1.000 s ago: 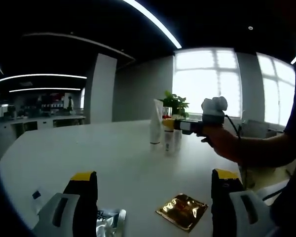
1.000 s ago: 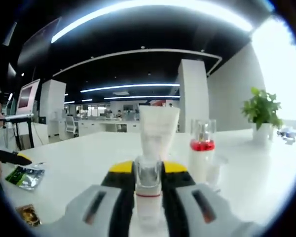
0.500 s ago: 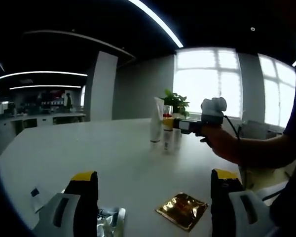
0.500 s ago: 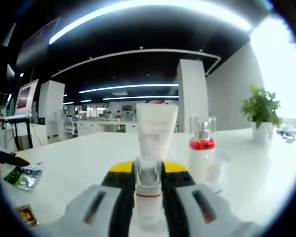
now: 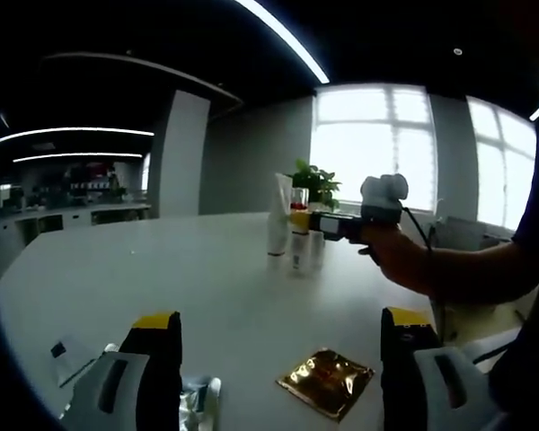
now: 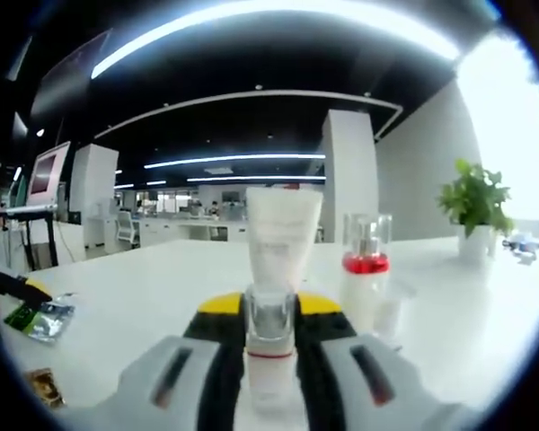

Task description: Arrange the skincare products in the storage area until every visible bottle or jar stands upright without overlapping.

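— What's the right gripper got?

— Its jaws are clamped on a small clear bottle with a red band, held upright between the yellow-tipped fingers. Just past it on the white table stands a white tube, cap down, and beside that a clear-capped bottle with a red collar. A potted plant sits farther off by the window.

— And from the other side?

— In the left gripper view you can see the right gripper, held in a person's hand, up against the same cluster: the white tube upright, the small bottles just beside it.

— The left gripper?

— Jaws wide apart, holding nothing, low over the table. A gold foil sachet lies flat between them, and a silvery crumpled sachet by the left jaw. Off to the side in the right gripper view there's a green sachet.
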